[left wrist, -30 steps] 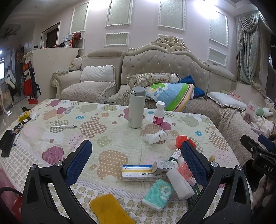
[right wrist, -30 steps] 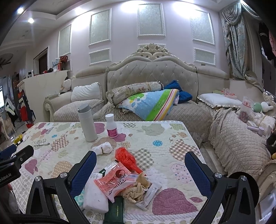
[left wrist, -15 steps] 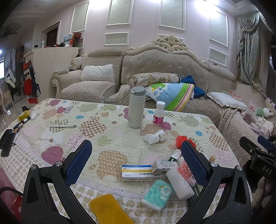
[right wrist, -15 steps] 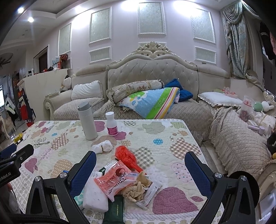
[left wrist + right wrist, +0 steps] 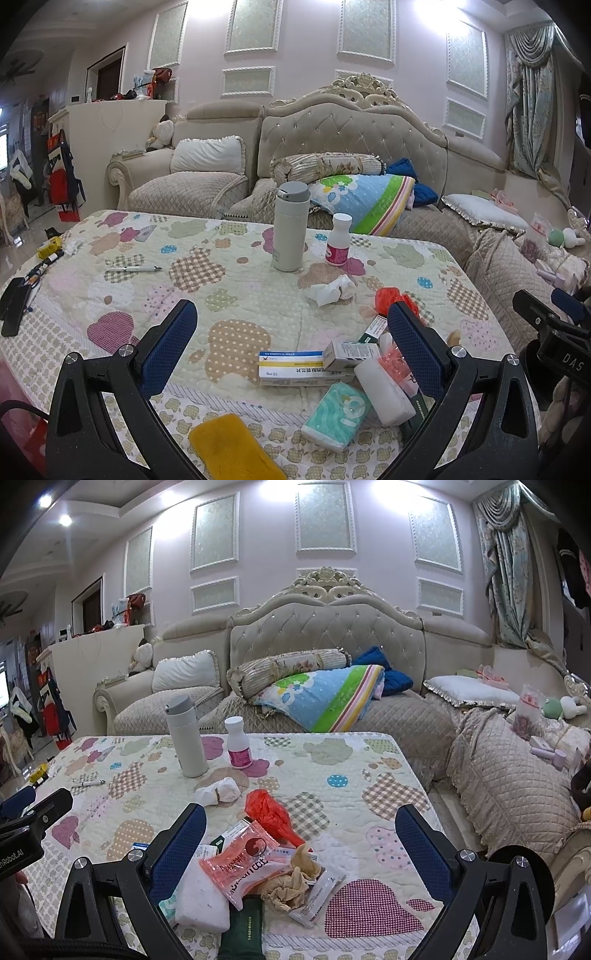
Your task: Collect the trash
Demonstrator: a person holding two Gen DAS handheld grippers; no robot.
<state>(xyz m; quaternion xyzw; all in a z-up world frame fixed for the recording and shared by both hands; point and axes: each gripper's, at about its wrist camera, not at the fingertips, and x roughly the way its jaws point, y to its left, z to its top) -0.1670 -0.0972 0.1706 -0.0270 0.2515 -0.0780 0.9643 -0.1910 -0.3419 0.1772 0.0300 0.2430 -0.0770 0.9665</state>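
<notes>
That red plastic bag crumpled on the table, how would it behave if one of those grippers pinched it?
The red plastic bag looks thin and crinkled, so it would probably squash flat and hang floppy rather than hold its shape. It seems very light, likely to lift with hardly any effort. Its glossy film may be a bit slippery, and it lies against the orange packet, which might shift too.

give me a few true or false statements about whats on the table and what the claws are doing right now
1. The flask stands upright with its lid on. True.
2. The left claw is shut on the yellow sponge. False: it is open and holds nothing.
3. The crumpled white tissue lies nearer the claws than the flask does. True.
4. The small white bottle lies on its side. False: it stands upright beside the flask.
5. The right claw is open above the pile of wrappers. True.
</notes>
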